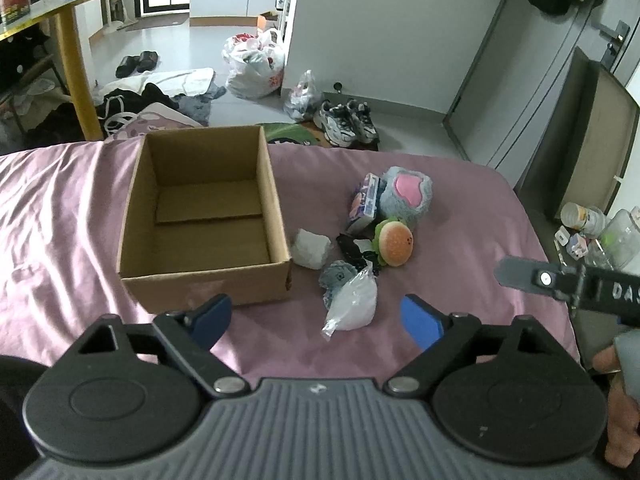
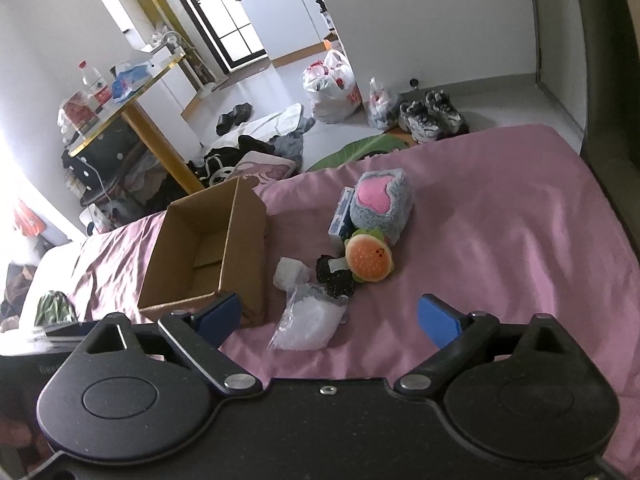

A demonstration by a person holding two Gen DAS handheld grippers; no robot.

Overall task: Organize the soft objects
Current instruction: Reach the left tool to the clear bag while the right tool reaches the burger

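Both grippers wide open, holding nothing: left gripper [image 1: 318, 320] and right gripper [image 2: 328, 320] hover over the pink sheet [image 1: 460, 208]. Box [image 1: 204, 216] sits on the sheet, open top, nothing inside. Soft stuff piled just right of the box: clear bag [image 1: 352, 306] nearest, grey cloth [image 1: 338, 278] touching it, white wad [image 1: 311, 249] by the box wall, burger plush [image 1: 395, 242], grey-pink plush [image 1: 406, 195], small carton [image 1: 365, 203] leaning on it.

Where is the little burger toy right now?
The burger toy lies on the pink bedsheet to the right of the cardboard box, just in front of the grey plush with the pink heart; both views show it.
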